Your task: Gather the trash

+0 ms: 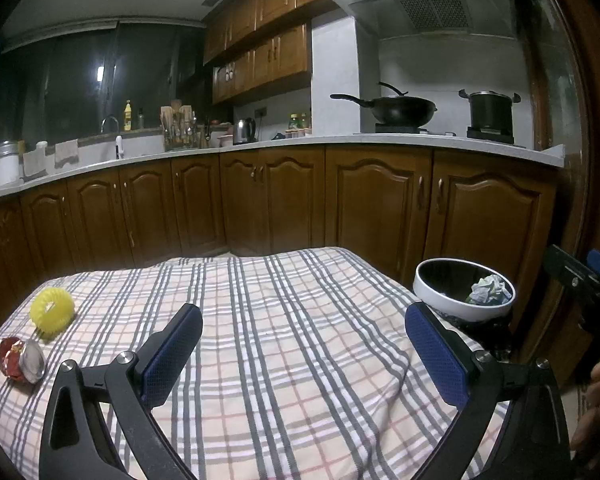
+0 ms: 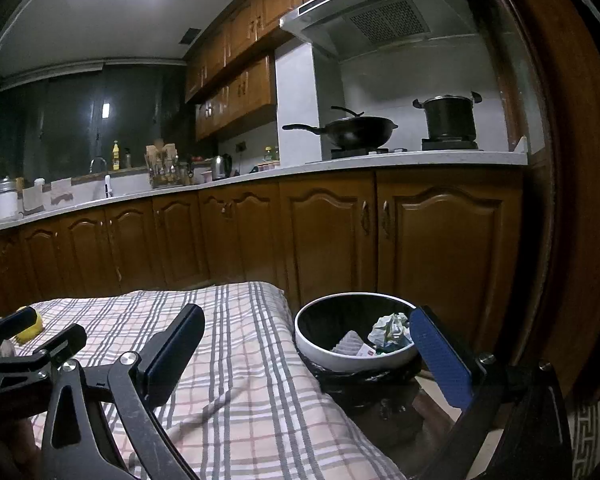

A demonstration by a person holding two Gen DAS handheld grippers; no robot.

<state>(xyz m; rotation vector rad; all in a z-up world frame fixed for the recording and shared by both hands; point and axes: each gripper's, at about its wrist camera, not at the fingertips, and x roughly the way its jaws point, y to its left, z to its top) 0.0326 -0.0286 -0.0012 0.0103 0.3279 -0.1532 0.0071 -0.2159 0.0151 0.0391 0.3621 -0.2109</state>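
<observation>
- Left gripper [image 1: 302, 344] — jaws wide apart, nothing between them, hovering over the checked cloth [image 1: 260, 320] on the table.
- Right gripper [image 2: 304, 354] — also spread wide and empty, sitting at the cloth's right edge, its right finger in front of the bin's rim.
- Trash bin [image 1: 452, 300] stands just off the table's right side; crumpled paper [image 1: 488, 290] and other scraps already lie inside.
- Left on the cloth: a crushed red-and-silver wrapper [image 1: 20, 360] near the left edge, and a yellow ribbed ring [image 1: 52, 312] just behind it, close by but apart.
- Key relation: both pieces lie far to the left of the left gripper, roughly level with its fingertips — the left hand is clearly nearer, the right is well apart from them and beside the bin.
- Wrapper's long axis runs roughly left-right in the left wrist view, silver end pointing toward the gripper; hard to tell more, it's crumpled.
- Ring stands tilted on edge, hole facing roughly the camera; no real long axis.
- Likely next: swing the left gripper leftward to the wrapper, close across its short side.
</observation>
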